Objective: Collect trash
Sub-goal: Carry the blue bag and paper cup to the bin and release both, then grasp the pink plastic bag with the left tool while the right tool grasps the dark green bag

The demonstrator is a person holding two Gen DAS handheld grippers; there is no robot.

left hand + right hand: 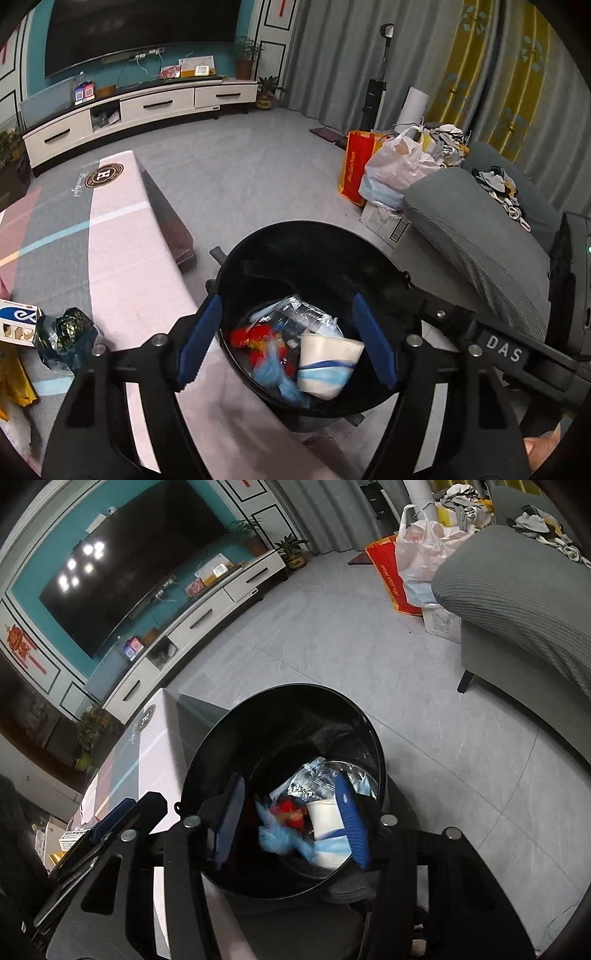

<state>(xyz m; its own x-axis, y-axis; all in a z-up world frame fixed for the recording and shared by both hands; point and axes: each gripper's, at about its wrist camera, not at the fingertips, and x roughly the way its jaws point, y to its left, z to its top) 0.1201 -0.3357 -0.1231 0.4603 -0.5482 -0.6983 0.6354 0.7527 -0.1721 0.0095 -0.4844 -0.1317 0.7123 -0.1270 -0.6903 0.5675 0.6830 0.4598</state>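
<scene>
Both grippers hover over a black round trash bin [295, 224] [288, 687] beside the low table. My left gripper [286, 301] is open, its blue pads wide apart with nothing between them. My right gripper [290, 779] is open too, and nothing is pressed by its pads. Inside the bin lie a white paper cup with a blue stripe [328, 363] [327, 818], a red wrapper [255, 338] [290, 810], a blurred light-blue crumpled piece [275, 373] [277, 836] and clear plastic film [299, 314] [310, 781].
A pink and grey low table [122, 229] stands left of the bin, with a crumpled dark green wrapper [66, 332], a small box [16, 325] and a yellow bag [14, 376] on it. A grey sofa [472, 229] and plastic bags [399, 162] are on the right. A TV cabinet [140, 107] lines the far wall.
</scene>
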